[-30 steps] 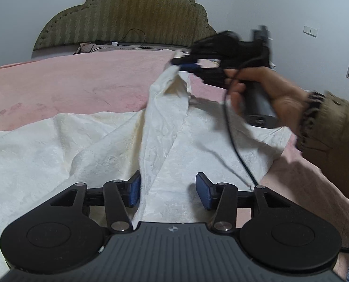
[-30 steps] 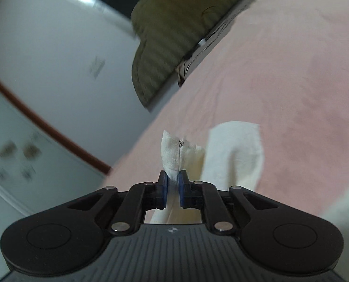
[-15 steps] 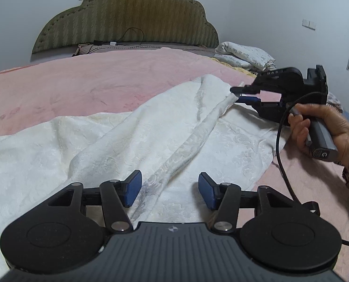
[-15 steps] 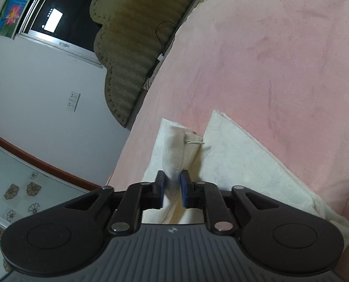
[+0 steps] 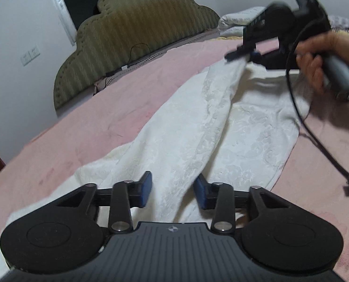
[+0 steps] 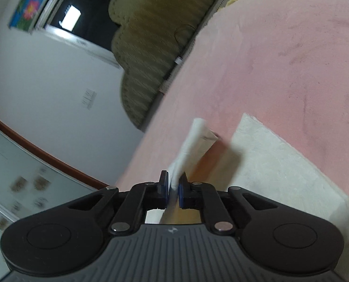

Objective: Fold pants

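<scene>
Bedroom, pink bed (image 5: 127, 108). White pants (image 5: 221, 127) lie along its near edge; thin, limp, light cloth, best pinched at hems. Right gripper (image 6: 173, 189) clamped on a raised edge; left gripper (image 5: 173, 191) closing astride a ridge, pads clear

A bed (image 5: 118, 108) with a pink cover and a scalloped olive headboard (image 5: 132, 35). White pants (image 5: 221, 127) lie spread across the cover. A thin black cable (image 5: 139, 54) trails along the headboard's foot; pillows (image 5: 240, 17) sit beside it.

pink bedspread (image 5: 127, 98), olive headboard (image 5: 132, 30), maybe pillows (image 5: 240, 17) behind.
</scene>
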